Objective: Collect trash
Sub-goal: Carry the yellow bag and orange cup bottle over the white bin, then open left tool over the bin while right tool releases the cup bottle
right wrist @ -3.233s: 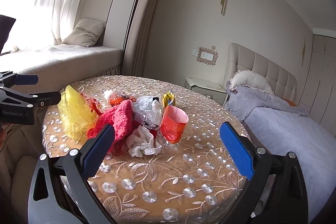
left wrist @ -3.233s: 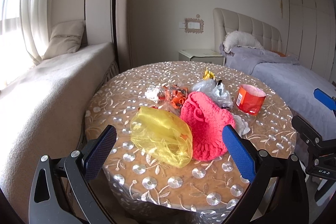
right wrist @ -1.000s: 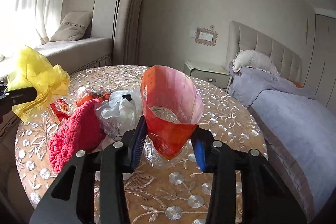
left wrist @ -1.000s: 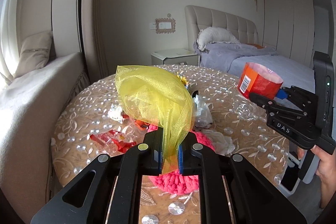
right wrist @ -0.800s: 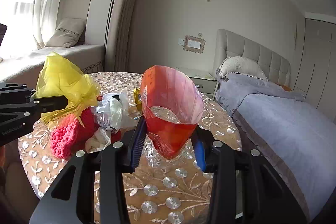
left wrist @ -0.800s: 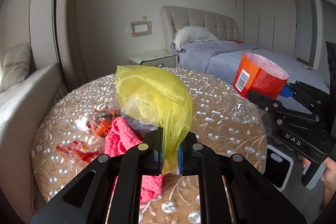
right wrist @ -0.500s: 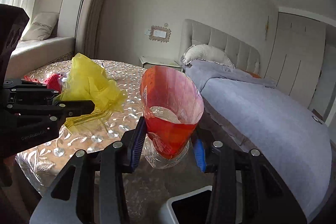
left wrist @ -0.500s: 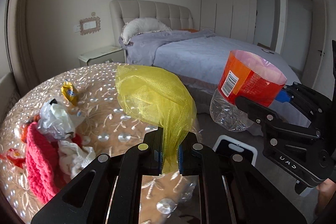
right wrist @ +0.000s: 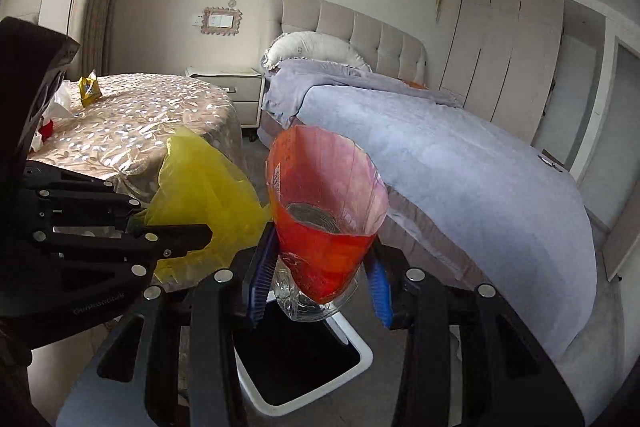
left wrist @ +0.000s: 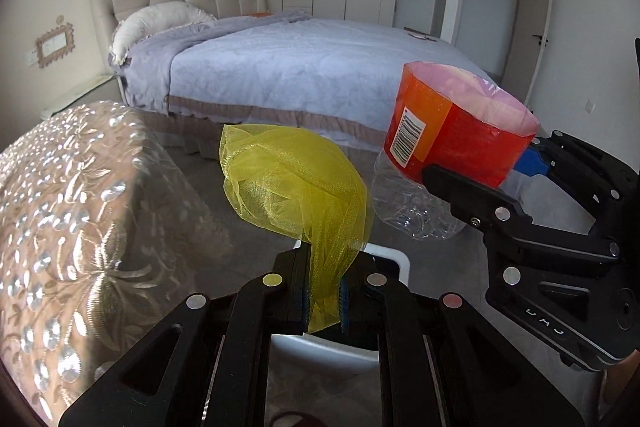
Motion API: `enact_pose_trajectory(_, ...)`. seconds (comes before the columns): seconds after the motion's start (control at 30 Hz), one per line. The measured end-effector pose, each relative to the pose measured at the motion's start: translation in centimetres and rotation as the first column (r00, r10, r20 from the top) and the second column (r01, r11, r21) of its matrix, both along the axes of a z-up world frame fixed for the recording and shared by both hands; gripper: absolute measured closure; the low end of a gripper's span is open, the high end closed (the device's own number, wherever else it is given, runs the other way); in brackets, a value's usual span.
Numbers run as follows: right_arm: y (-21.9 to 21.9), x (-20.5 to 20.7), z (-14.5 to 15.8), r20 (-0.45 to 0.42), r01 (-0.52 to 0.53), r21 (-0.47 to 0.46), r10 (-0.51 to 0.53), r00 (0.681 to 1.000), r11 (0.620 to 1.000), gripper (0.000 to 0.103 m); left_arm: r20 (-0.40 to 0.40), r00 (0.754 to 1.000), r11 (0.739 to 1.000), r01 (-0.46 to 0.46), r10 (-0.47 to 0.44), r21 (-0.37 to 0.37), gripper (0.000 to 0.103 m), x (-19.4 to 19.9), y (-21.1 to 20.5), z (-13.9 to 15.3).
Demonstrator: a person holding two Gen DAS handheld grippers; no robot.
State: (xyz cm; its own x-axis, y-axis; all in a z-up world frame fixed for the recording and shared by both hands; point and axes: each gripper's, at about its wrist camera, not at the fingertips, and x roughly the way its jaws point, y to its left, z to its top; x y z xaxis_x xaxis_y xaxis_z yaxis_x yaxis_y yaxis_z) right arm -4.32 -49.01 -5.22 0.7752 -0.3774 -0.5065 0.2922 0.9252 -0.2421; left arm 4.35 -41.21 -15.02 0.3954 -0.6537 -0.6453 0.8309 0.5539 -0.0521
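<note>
My left gripper [left wrist: 323, 301] is shut on a yellow mesh bag [left wrist: 296, 187], held up in the air beside the table. My right gripper [right wrist: 318, 285] is shut on a cut clear plastic bottle with an orange-red label [right wrist: 324, 219]; the bottle also shows at the right of the left wrist view [left wrist: 452, 143]. Both grippers hover over a white trash bin with a black inside [right wrist: 304, 359]. The bin's white rim [left wrist: 394, 259] peeks out behind the left fingers. The yellow bag also shows in the right wrist view [right wrist: 200, 203].
The round table with the embroidered cloth [left wrist: 80, 195] is at the left, with a yellow wrapper [right wrist: 89, 89] and other scraps [right wrist: 60, 105] on it. A bed with a lilac cover [right wrist: 440, 155] fills the right. A nightstand [right wrist: 232, 87] stands behind.
Both grippers have swung right, away from the table, carrying the yellow bag and the orange bottle. The white bin has come into fuller view beneath them.
</note>
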Motion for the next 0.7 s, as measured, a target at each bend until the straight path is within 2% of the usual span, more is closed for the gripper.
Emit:
enact_pose_trajectory(0.23,-5.2,0.2,-3.4,-0.055,0.079,0.043,-0.077,0.996,0.996,0.060,-0.101,0.993,0.994,0.075,-0.066,0.085,0.093,1.2,-5.7,-6.2)
enact_pose_trajectory(0.27,-5.7,0.2,-3.8,-0.060,0.087,0.050,-0.084,0.995,0.995,0.060,-0.114,0.991,0.992,0.080,-0.070,0.092,0.091,1.4,-6.3,-6.8)
enact_pose_trajectory(0.33,-6.5,0.4,-4.5,-0.071,0.100,0.066,-0.095,0.993,0.993,0.060,-0.143,0.987,0.991,0.085,-0.070,0.105,0.058,2.0,-7.3,-7.9)
enact_pose_trajectory(0.37,-6.9,0.6,-4.9,-0.078,0.106,0.075,-0.100,0.992,0.992,0.060,-0.159,0.985,0.988,0.090,-0.069,0.127,0.013,2.3,-7.8,-8.5)
enact_pose_trajectory(0.4,-7.2,0.8,-5.3,-0.086,0.111,0.084,-0.104,0.991,0.990,0.059,-0.168,0.983,0.986,0.097,-0.074,0.137,0.005,2.3,-8.1,-9.0)
enact_pose_trajectory(0.47,-7.7,0.8,-5.8,-0.094,0.117,0.091,-0.109,0.990,0.989,0.059,-0.155,0.985,0.982,0.102,-0.077,0.160,0.005,2.1,-8.5,-9.4)
enact_pose_trajectory(0.53,-7.9,1.2,-6.2,-0.098,0.118,0.096,-0.108,0.989,0.988,0.059,-0.103,0.992,0.979,0.087,-0.069,0.183,0.005,1.9,-8.6,-9.3)
enact_pose_trajectory(0.7,-8.1,1.9,-5.9,-0.082,0.101,0.094,-0.093,0.992,0.991,0.059,0.016,0.999,0.984,0.026,-0.029,0.178,0.005,2.0,-7.2,-6.9)
